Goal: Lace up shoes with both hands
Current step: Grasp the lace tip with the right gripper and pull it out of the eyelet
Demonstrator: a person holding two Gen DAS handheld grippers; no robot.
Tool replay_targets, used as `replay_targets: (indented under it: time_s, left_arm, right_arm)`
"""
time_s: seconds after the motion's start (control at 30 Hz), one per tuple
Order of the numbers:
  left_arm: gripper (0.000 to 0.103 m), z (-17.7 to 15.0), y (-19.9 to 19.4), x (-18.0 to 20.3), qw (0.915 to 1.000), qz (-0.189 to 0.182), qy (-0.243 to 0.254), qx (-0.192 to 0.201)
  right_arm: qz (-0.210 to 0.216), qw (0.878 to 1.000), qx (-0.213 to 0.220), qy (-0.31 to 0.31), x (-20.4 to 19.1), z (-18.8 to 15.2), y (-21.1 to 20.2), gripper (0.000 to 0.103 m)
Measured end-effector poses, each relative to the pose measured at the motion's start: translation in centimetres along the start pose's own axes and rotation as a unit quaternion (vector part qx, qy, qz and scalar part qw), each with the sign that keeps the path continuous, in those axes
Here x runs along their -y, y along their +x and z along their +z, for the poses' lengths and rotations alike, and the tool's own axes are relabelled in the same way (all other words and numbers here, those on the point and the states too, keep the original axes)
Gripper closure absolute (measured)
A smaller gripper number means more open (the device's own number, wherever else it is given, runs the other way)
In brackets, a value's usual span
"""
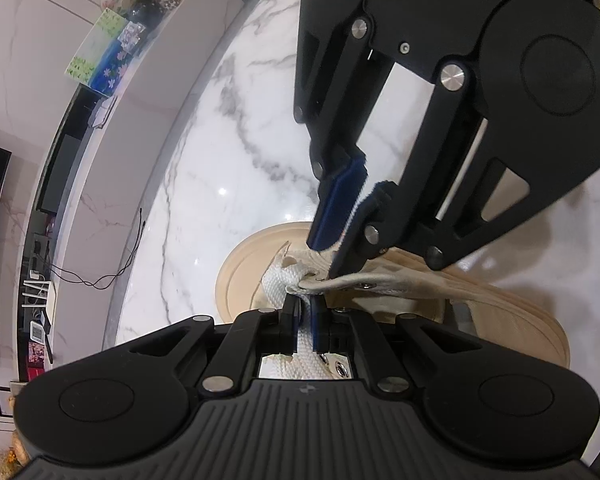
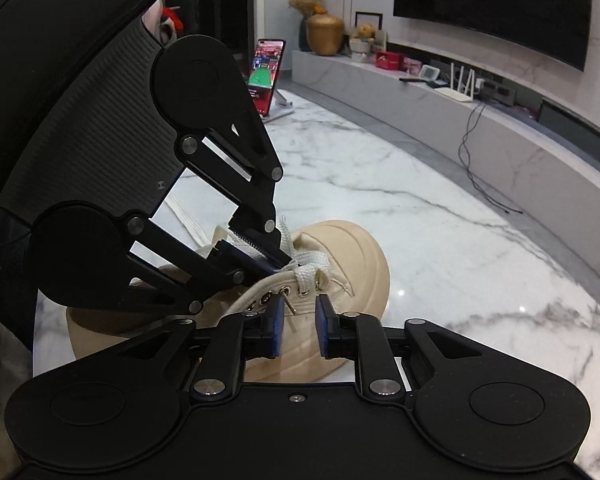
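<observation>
A beige canvas shoe (image 2: 352, 264) with a cream rubber toe lies on the marble table (image 2: 440, 240). A flat white lace (image 2: 302, 258) crosses its front eyelets. My left gripper (image 1: 307, 312) is shut on this lace just above the eyelets; in the right wrist view the left gripper (image 2: 278, 265) comes in from the upper left. My right gripper (image 2: 300, 320) stands beside the eyelet row with its blue pads (image 2: 277, 322) a little apart. The lace's thin tip (image 2: 290, 305) pokes out of an eyelet between them, not pinched. In the left wrist view the right gripper (image 1: 328, 252) hangs over the shoe (image 1: 500, 308).
A phone (image 2: 266, 76) on a stand sits at the table's far side. Behind it run a low cabinet (image 2: 480, 120) with cables, a gold vase (image 2: 324, 34) and a dark screen (image 2: 492, 8). The table's rounded edge (image 1: 140, 240) curves along the left.
</observation>
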State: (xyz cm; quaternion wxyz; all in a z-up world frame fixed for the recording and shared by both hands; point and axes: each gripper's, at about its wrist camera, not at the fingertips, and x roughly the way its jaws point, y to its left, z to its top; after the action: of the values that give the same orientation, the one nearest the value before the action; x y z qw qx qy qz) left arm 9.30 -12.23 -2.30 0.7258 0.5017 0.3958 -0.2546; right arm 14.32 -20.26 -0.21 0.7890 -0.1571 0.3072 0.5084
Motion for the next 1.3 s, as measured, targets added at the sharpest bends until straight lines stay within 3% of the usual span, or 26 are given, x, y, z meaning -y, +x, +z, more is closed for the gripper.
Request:
replay_targets:
  time_s: [0.3,0.37,0.5,0.53,0.93,1.3]
  left_arm:
    - [0.097,0.0,-0.2,-0.2,1.0,0.0,-0.003,0.001]
    - [0.093,0.0,-0.3,-0.3,1.0,0.0,-0.006,0.003]
    - [0.059,-0.5,-1.1,-0.7,0.9997,-0.001,-0.018,0.014]
    - [0.058,-0.6,-1.3,-0.8,0.9996,-0.006,-0.021,0.017]
    - [0.058,-2.2,-3.3,-1.4,0.998,-0.018,-0.051,0.033]
    - [0.057,-4.8,-4.3,-1.8,0.9953,-0.024,-0.086,0.038]
  right_arm:
    - [0.002,1.0,-0.024,0.007,0.0,0.7,0.0,0.101]
    - [-0.002,0.999,-0.032,0.012,-0.2,0.8,-0.2,0.102]
    - [-0.018,0.998,-0.048,0.023,-0.1,0.8,-0.7,0.102]
    - [-0.023,0.998,-0.051,0.025,0.0,0.7,-0.8,0.102]
    - [-0.115,0.983,-0.112,0.095,1.6,-2.6,-4.1,0.102]
    - [-0.216,0.949,-0.176,0.145,3.7,-5.8,-6.2,0.102]
